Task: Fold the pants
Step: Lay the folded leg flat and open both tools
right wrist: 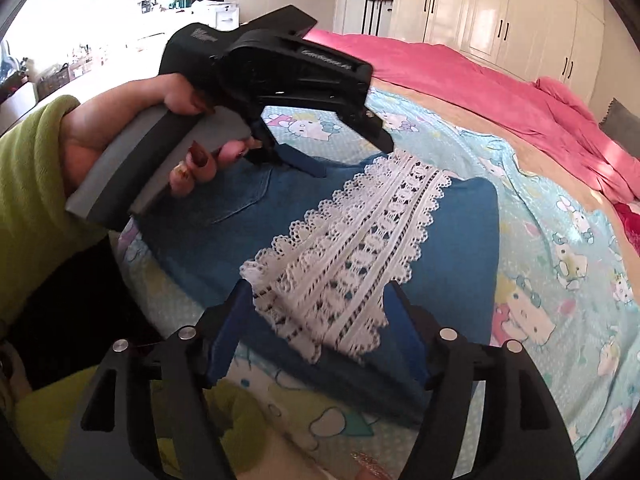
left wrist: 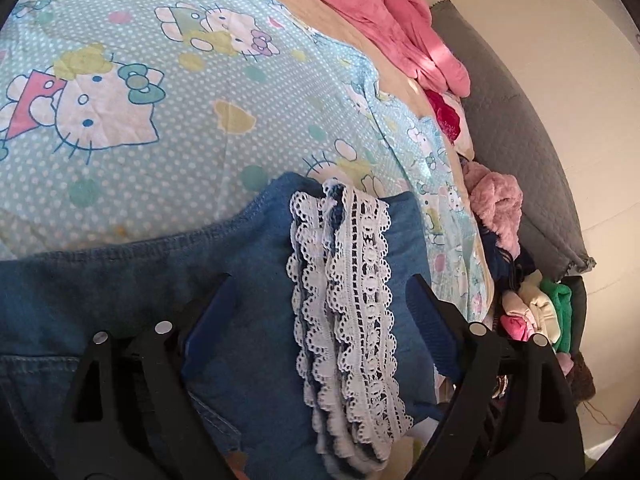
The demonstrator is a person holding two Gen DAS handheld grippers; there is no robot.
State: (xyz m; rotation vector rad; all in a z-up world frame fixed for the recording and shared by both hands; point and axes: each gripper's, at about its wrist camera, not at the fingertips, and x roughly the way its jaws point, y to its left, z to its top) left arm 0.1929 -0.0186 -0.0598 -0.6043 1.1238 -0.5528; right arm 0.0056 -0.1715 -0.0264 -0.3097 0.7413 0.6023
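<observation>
Pants (right wrist: 304, 236) lie folded on the bed (right wrist: 560, 248), lace hem (left wrist: 352, 292) between both wide-spread, empty jaws of left gripper (left wrist: 320, 312) and right gripper (right wrist: 316, 312), seemingly released to settle.

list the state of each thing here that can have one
denim pants: folded, flat on the bed
lace trim: lying along the top of the fold
left gripper: jaws open, nothing held
right gripper: jaws open, nothing held
wardrobe doors: closed
</observation>
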